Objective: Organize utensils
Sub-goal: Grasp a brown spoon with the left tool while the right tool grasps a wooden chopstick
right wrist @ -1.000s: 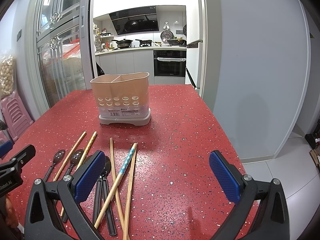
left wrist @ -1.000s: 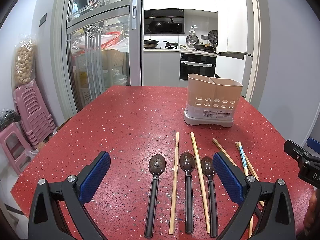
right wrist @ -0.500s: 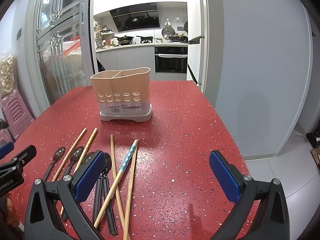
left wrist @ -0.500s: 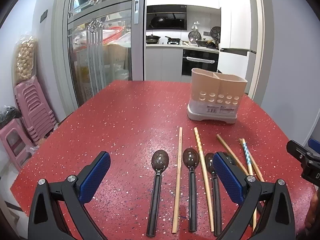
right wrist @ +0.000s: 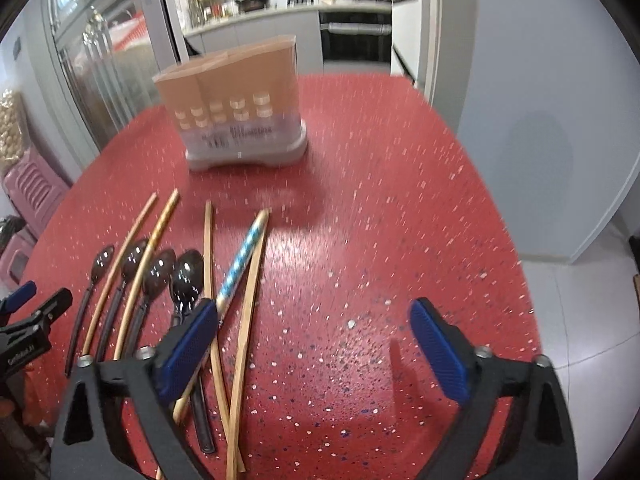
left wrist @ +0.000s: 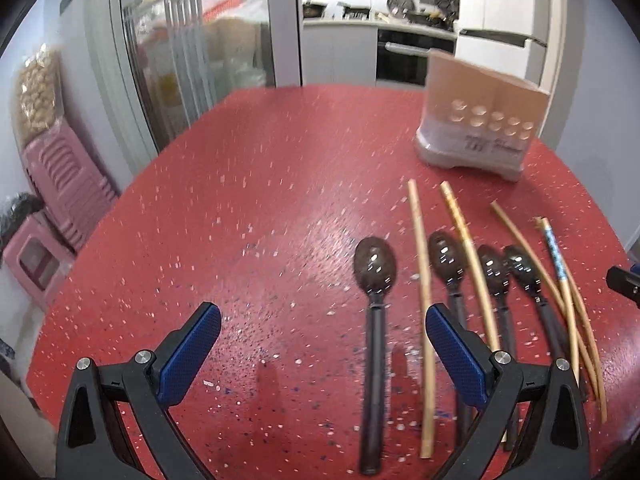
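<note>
While both grippers hang over the table:
Left gripper: spread, empty.
Right gripper: spread, just been closing slightly, empty.
Spoons, chopsticks: near edge.
Holder: far edge.

Utensil holder stands upright on the table, at the far side, behind the utensil row. Near side, flat on the table, handles toward the cameras: four spoons side by side, chopsticks interleaved. Left to right in the left wrist view: spoon, chopstick, spoon, chopstick lying over that spoon's right edge, two more spoons, then a loose cluster of chopsticks crossing each other at the right end, the patterned chopstick among them. Left gripper sits over the left end of the row, right gripper over bare table right of the cluster. Stacked stools on the floor left of the table.
</note>
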`<move>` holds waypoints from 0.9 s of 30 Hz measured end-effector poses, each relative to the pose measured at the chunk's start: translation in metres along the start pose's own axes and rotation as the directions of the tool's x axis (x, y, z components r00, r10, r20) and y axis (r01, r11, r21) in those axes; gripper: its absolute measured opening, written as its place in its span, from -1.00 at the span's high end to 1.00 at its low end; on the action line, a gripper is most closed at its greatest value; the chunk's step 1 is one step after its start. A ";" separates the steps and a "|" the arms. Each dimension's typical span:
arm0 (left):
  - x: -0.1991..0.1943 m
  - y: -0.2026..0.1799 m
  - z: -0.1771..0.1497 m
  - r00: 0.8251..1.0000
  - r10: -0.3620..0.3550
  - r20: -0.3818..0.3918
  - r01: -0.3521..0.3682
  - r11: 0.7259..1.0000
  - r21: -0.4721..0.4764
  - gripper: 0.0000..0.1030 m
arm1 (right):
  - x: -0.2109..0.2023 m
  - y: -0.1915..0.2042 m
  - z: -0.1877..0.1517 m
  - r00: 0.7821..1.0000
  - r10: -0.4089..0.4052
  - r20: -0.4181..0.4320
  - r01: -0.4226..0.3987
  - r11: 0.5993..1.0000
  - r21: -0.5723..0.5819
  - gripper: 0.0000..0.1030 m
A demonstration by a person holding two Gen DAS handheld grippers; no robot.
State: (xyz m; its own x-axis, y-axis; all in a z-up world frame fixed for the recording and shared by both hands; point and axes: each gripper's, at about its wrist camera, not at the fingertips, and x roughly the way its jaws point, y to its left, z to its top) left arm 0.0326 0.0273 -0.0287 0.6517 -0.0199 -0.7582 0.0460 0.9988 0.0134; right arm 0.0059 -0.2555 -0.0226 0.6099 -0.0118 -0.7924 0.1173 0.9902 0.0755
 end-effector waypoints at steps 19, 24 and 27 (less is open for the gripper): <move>0.045 0.002 0.013 0.988 -0.058 -0.143 0.066 0.997 0.048 -1.00 | 0.046 0.038 0.010 0.978 -0.020 -0.206 -0.016 0.985 -0.170 -0.13; 0.049 -0.007 0.021 0.981 -0.083 -0.174 0.096 0.993 0.071 -0.83 | 0.055 0.041 0.024 0.963 -0.021 -0.269 -0.032 0.981 -0.189 0.00; 0.048 -0.016 0.025 0.977 -0.092 -0.193 0.111 0.989 0.095 -0.63 | 0.057 0.040 0.030 0.958 -0.018 -0.285 -0.040 0.980 -0.195 0.34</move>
State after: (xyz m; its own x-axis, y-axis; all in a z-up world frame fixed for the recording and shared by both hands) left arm 0.0821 0.0096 -0.0491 0.4867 -0.1026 -0.8676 0.1898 0.9818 -0.0096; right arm 0.0686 -0.2208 -0.0465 0.3590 0.0109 -0.9333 -0.0620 0.9980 -0.0121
